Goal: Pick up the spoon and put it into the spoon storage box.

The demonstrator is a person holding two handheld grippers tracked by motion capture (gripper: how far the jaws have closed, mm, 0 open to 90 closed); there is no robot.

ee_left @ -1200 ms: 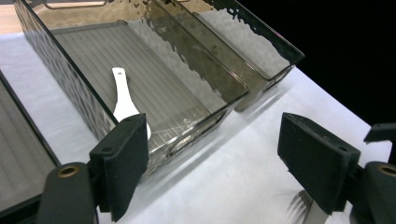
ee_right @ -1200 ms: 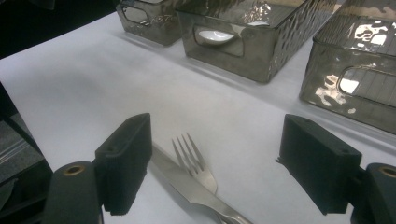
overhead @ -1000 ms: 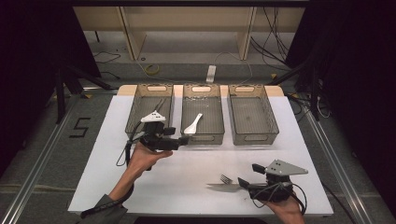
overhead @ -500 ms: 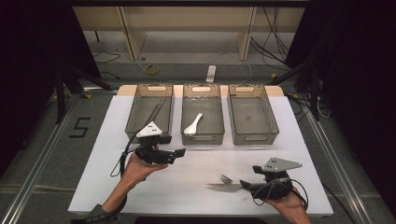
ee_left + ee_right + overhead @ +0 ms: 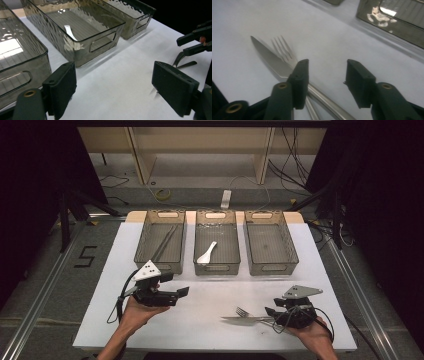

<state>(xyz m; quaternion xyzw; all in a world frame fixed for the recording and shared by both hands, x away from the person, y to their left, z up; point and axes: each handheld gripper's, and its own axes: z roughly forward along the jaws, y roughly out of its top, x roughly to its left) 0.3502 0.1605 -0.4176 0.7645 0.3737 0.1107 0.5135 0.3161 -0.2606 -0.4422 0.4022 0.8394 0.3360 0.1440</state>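
Three clear plastic bins in a row at the far side of the white table (image 5: pixel 210 320). Left bin (image 5: pixel 161 241): two thin dark sticks inside, lying slanted. Middle bin (image 5: pixel 216 242): one white spoon (image 5: pixel 206 254) on its floor, bowl end toward the near wall. Right bin (image 5: pixel 269 242): bare floor.

On the table, near the front right, well apart from the bins: a knife (image 5: pixel 240 320) and a fork (image 5: pixel 245 312), lying side by side and pointing left, handles crossing under the right gripper (image 5: pixel 325 75).

Right gripper low over those handles, jaws half spread and just now closing. One jaw on top of the handles, the other on bare table beside them. Not yet pinched on the fork or the knife.

Left gripper (image 5: pixel 113 86) up off the table, in front of the left bin and middle bin, jaws spread wide, nothing between them but white table.
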